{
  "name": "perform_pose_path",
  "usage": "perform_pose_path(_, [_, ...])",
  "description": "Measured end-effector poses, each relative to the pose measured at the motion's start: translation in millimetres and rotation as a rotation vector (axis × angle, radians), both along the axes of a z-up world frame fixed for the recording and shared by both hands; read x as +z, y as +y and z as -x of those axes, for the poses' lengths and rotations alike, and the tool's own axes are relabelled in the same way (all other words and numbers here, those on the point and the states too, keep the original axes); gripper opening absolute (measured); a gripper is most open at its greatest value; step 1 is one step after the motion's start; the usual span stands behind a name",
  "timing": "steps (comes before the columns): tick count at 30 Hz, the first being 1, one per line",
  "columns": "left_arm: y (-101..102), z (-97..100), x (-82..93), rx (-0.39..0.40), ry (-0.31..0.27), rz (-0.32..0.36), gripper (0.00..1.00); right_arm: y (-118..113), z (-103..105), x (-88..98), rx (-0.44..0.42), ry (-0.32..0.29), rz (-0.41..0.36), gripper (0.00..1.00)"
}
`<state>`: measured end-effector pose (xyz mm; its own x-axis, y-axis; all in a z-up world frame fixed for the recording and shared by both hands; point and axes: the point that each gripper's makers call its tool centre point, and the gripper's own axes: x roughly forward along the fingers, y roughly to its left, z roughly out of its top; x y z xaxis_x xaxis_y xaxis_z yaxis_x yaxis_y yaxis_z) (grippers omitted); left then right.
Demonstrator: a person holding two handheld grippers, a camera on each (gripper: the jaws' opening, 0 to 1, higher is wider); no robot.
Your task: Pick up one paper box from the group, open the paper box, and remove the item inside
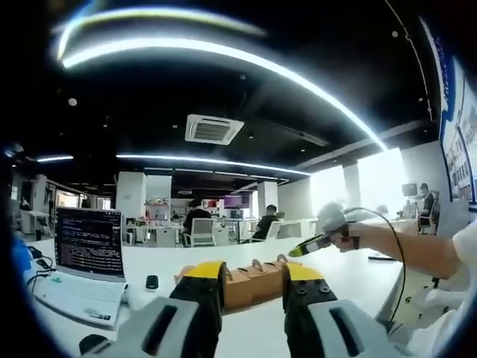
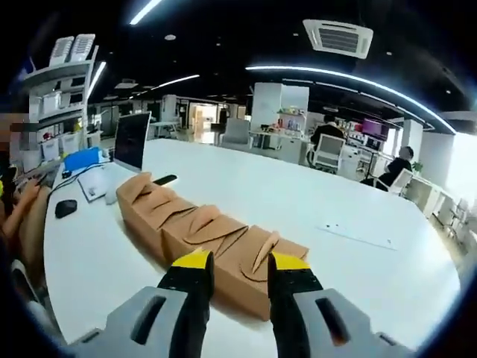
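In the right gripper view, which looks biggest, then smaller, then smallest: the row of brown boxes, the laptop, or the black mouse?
1. Row of brown paper boxes, though it sits nearest the camera, which makes it look bigger.
2. Laptop, farther back.
3. Black mouse, clearly smallest.

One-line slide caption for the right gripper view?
Open right gripper nears the end box of a brown paper box row on a white table.

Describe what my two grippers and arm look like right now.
Both grippers share one build: light grey bodies with dark slots, black fingers capped by yellow tips. See the left gripper and right gripper. In the left gripper view, the right gripper shows a green-yellow tip, with a thin dark cable looping past a white short sleeve.
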<state>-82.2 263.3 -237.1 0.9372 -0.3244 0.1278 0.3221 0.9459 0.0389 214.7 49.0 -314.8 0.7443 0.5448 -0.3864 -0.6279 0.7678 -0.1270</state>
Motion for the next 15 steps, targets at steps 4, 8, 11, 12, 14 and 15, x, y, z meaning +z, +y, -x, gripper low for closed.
perform_pose_path(4, [-4,2.6,3.2,-0.009,-0.012,-0.006,0.32,4,-5,-5.2,-0.019,0.001,0.022,0.28])
perform_pose_path(8, [-6,3.2,2.7,-0.01,-0.013,-0.021,0.32,0,-16,-15.1,-0.064,0.03,0.024,0.27])
perform_pose_path(11, [-8,3.9,2.8,-0.02,-0.014,-0.021,0.32,-4,-26,-23.2,-0.089,0.057,0.024,0.27])
perform_pose_path(12, [-8,3.6,2.5,-0.02,-0.014,-0.019,0.32,-5,-28,-24.4,-0.092,0.059,0.025,0.27])
perform_pose_path(14, [-7,2.8,1.3,-0.019,-0.011,-0.019,0.32,-6,-32,-28.3,-0.1,0.063,0.03,0.27])
perform_pose_path(15, [-7,2.4,0.7,-0.02,-0.01,-0.019,0.32,-7,-31,-30.3,-0.105,0.064,0.033,0.26])
